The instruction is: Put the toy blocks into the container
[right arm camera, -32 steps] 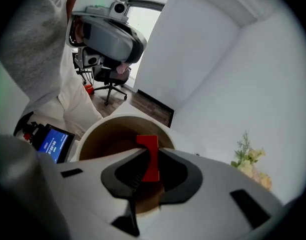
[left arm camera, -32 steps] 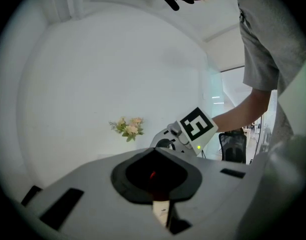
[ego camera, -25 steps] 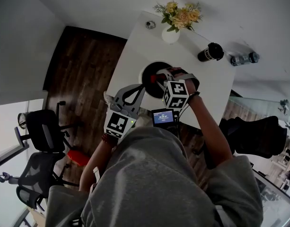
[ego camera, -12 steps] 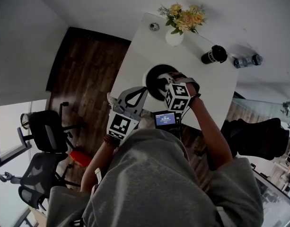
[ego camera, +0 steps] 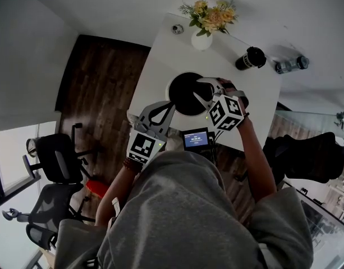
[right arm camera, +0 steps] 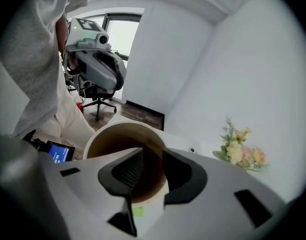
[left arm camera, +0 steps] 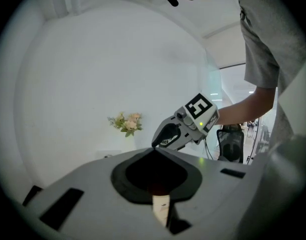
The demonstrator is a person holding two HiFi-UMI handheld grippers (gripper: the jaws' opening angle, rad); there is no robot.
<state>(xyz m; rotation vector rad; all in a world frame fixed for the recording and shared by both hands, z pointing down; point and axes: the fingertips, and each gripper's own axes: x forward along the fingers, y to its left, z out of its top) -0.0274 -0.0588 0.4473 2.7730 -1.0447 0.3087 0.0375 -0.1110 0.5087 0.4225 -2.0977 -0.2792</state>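
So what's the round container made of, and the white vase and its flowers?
The container looks like smooth plastic or ceramic, with a white rim and a dull brown inside; I can't tell which. The vase is plain white and rounded, probably ceramic. The flowers might be fake, but they're too small to tell.

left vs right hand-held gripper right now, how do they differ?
Jaws: the left hand-held gripper has its tips together. The right hand-held gripper has its jaws apart, having just been opening, with nothing between them.
Place: the right hangs over the container; the left sits short of it, near its rim.
Aim: the right looks down into it; the left looks nearly level.
Both carry a marker cube.
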